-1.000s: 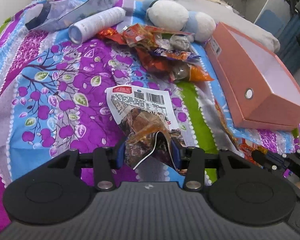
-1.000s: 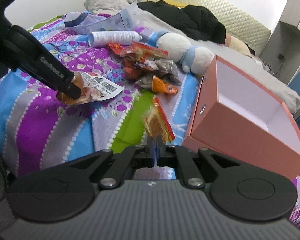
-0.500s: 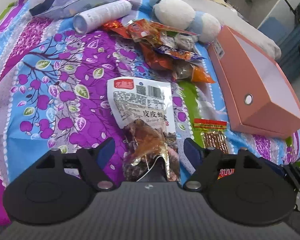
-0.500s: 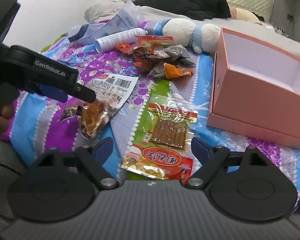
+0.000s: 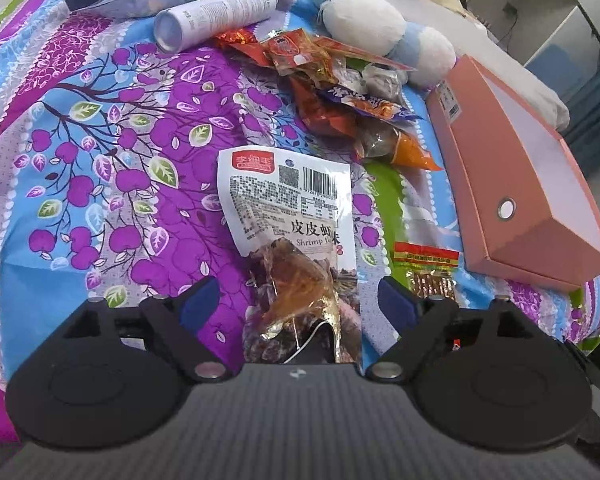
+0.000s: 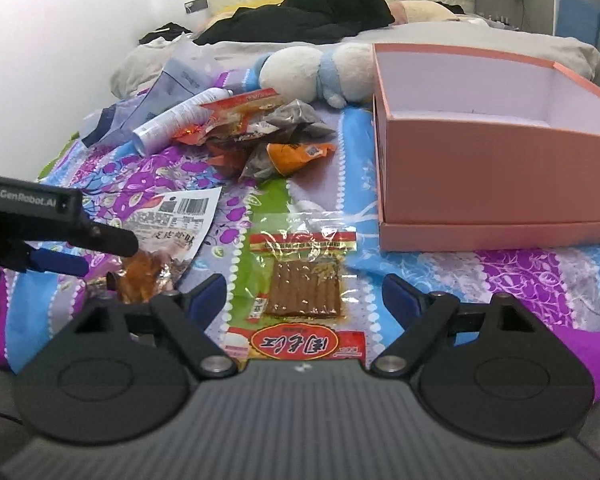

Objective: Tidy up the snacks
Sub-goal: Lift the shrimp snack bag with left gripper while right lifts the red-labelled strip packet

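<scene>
Snacks lie loose on the bedspread (image 5: 100, 184) beside the pink box (image 6: 480, 184). The left gripper (image 5: 300, 304), jaws just opening wide, straddles the shrimp packet (image 5: 288, 208); the right gripper (image 6: 304, 296), spread apart, straddles the red-banded strip packet (image 6: 304, 272).

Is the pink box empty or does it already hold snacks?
Empty as far as visible: the right wrist view shows the pink box with bare white inner walls and floor; its near floor is hidden behind the front wall.

Lower end of shrimp packet (image 5: 296, 240) hidden at 6 o'clock behind gripper body. Red-labelled strip packet (image 6: 304, 280) likewise cut off below. Pink box (image 6: 496, 184) cropped at 3 o'clock. Packet print illegible.
</scene>
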{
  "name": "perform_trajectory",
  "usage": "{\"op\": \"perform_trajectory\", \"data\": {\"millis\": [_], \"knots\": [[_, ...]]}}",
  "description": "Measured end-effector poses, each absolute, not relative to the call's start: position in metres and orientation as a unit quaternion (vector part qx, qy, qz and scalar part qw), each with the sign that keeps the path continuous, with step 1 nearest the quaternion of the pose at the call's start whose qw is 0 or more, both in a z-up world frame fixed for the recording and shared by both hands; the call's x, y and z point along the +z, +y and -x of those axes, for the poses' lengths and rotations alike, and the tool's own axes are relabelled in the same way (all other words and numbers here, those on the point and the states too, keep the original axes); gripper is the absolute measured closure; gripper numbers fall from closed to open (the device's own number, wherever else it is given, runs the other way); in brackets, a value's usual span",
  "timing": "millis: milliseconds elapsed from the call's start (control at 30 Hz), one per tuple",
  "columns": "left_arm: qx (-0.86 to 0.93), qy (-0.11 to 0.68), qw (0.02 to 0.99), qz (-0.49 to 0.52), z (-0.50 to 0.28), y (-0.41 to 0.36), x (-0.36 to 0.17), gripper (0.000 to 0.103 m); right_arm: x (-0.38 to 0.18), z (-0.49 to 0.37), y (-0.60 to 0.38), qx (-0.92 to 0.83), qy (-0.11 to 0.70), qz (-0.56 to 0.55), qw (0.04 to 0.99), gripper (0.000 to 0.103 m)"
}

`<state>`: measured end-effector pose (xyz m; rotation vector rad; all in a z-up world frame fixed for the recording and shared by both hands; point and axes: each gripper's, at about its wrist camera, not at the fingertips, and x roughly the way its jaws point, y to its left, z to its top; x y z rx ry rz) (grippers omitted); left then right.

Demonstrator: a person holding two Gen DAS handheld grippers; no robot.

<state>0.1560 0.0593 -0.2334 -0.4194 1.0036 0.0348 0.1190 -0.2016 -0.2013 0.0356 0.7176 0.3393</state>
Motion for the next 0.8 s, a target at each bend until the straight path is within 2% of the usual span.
{"op": "perform_trajectory", "data": {"millis": [467,800], "knots": [[0.019,0.491,0.849,0.196,-0.164,0.051,-0.255,0.014,-0.225,-0.133,-0.191,0.159,0.366,-0.01,0.917,0.017],[0.029,0.496,0.852,0.166,-0.175,0.043,-0.264,0.015,-0.247,-0.158,-0.17,0.169,0.386,0.043,0.906,0.014]]}}
